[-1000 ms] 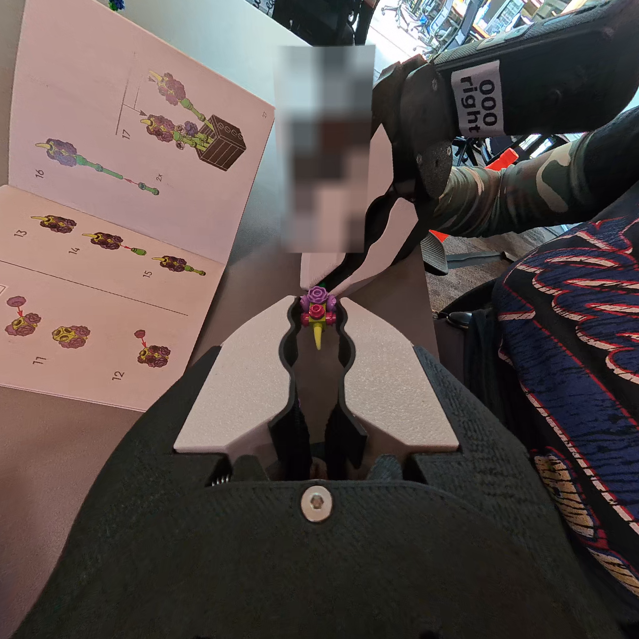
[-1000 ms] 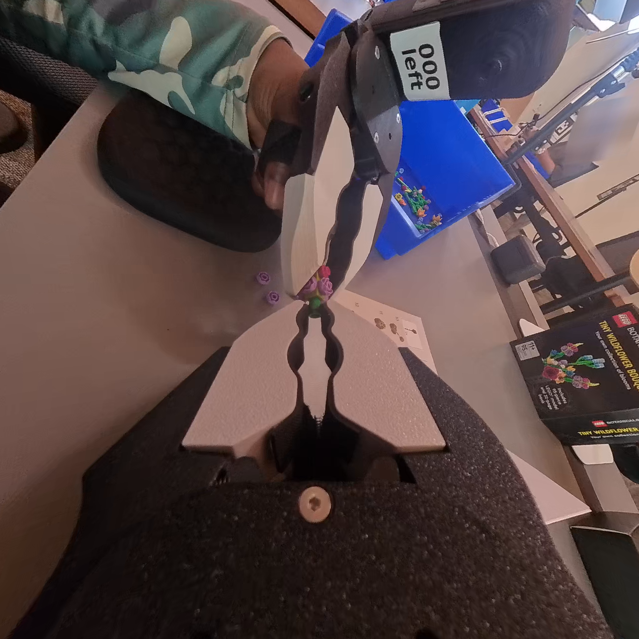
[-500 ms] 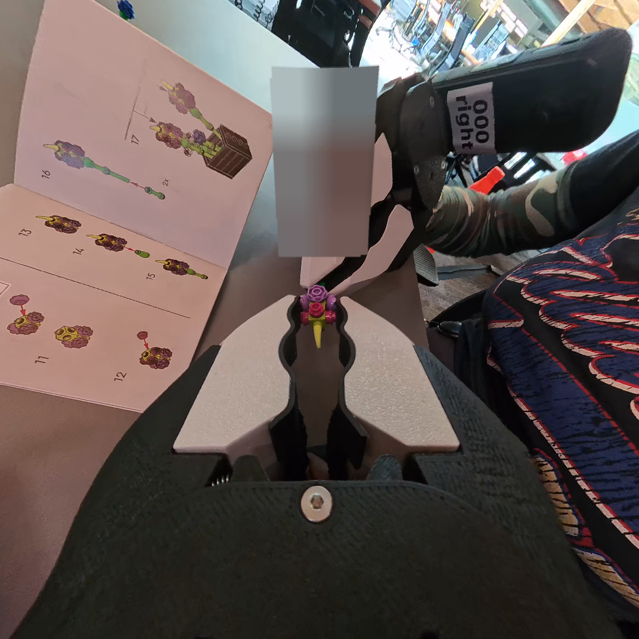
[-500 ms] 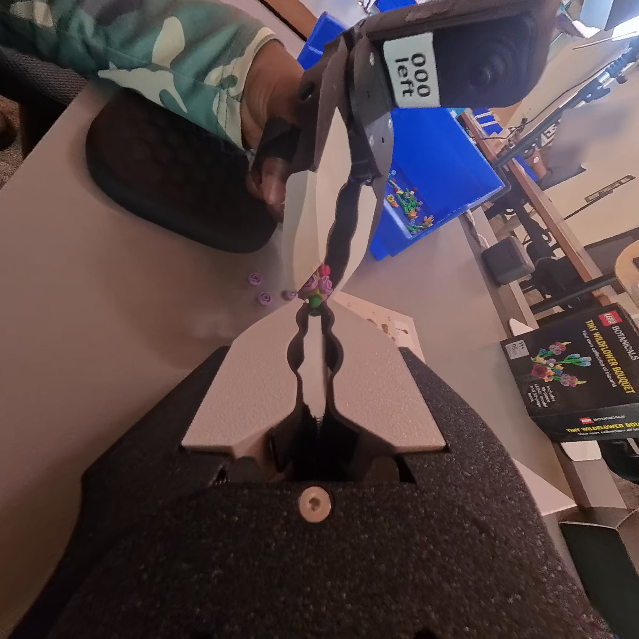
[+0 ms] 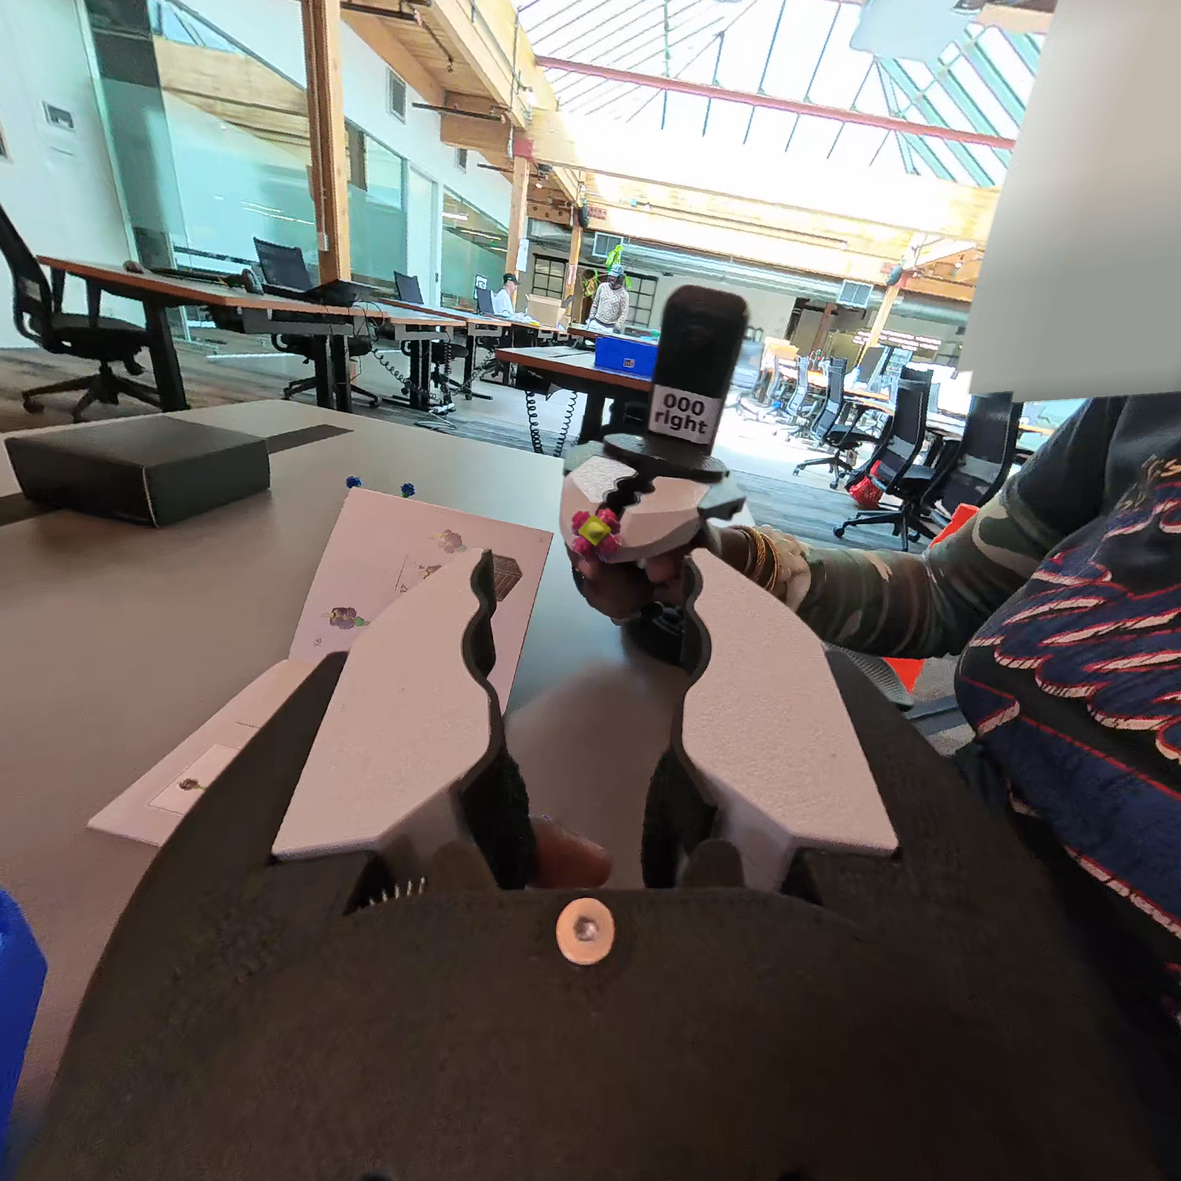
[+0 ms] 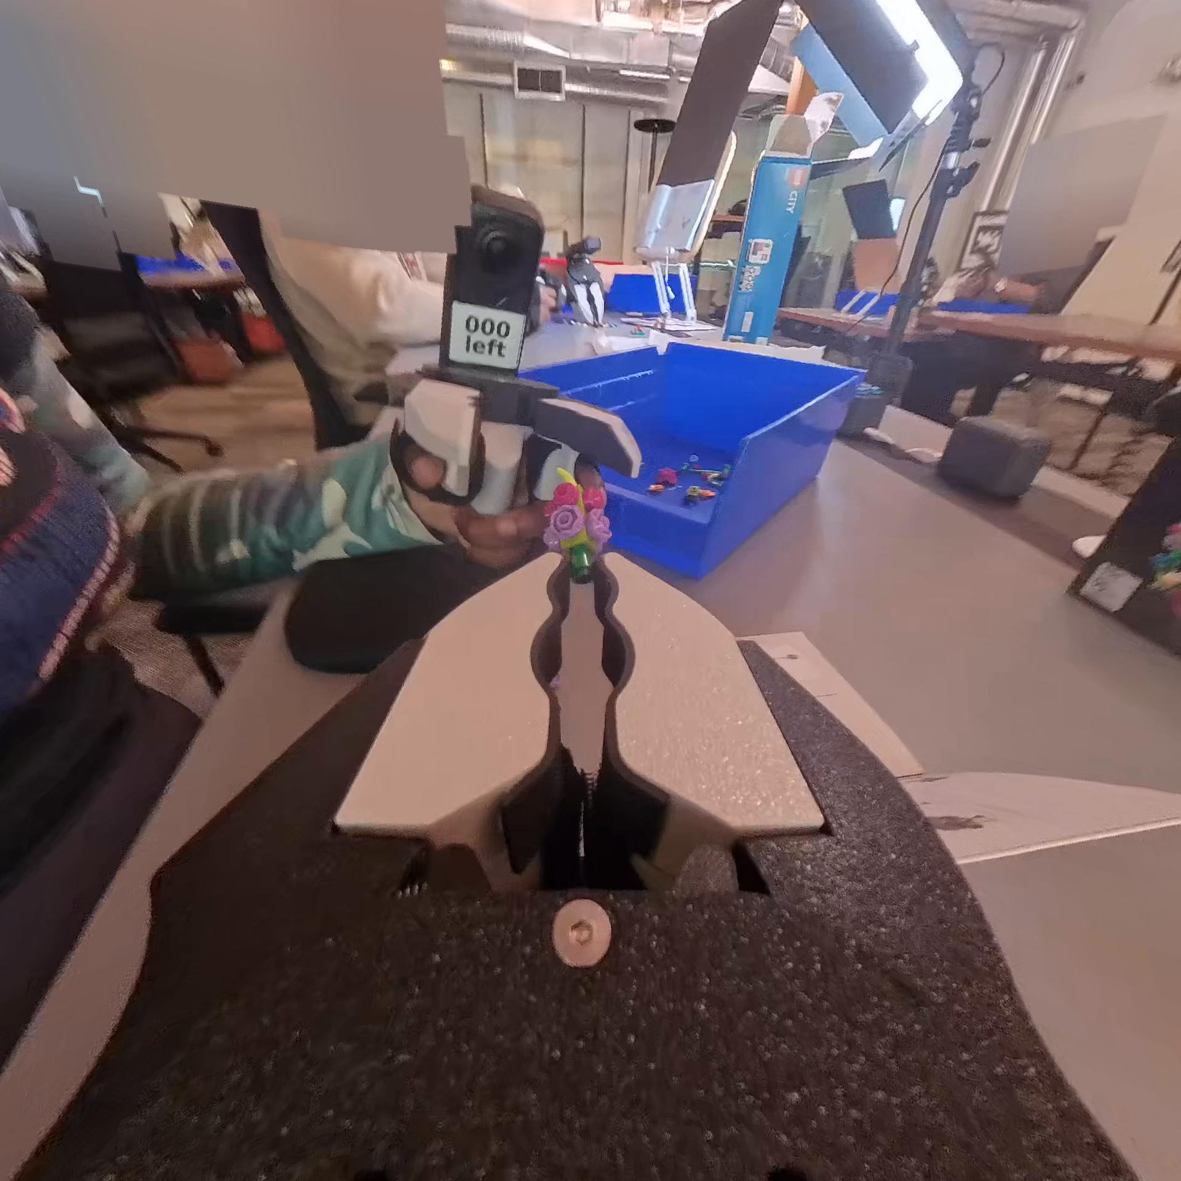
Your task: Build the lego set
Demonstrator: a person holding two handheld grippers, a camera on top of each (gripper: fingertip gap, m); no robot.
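Note:
A small lego flower (image 6: 575, 521), with purple and pink blossoms, a yellow spike and a green stem, is held by its stem in my right gripper (image 6: 580, 567), which is shut on it above the table. In the left wrist view the flower (image 5: 595, 533) shows head-on at the tips of the right gripper (image 5: 601, 511). My left gripper (image 5: 588, 575) is open and empty, a short way from the flower. It also shows in the right wrist view (image 6: 537, 466), just behind the flower with its jaws apart.
An open instruction booklet (image 5: 441, 556) lies on the grey table (image 5: 128, 626) with a black box (image 5: 140, 466) beyond it. A blue bin (image 6: 786, 441) holds loose lego pieces. A black pad (image 6: 358, 613) and a dark set box (image 6: 1137, 562) are also on the table. The gap from one gripper's tips to the other's is roughly 4 cm.
My left gripper has let go of the flower, opened and drawn back. The right gripper keeps hold of the flower. Both grippers have tilted up towards level.

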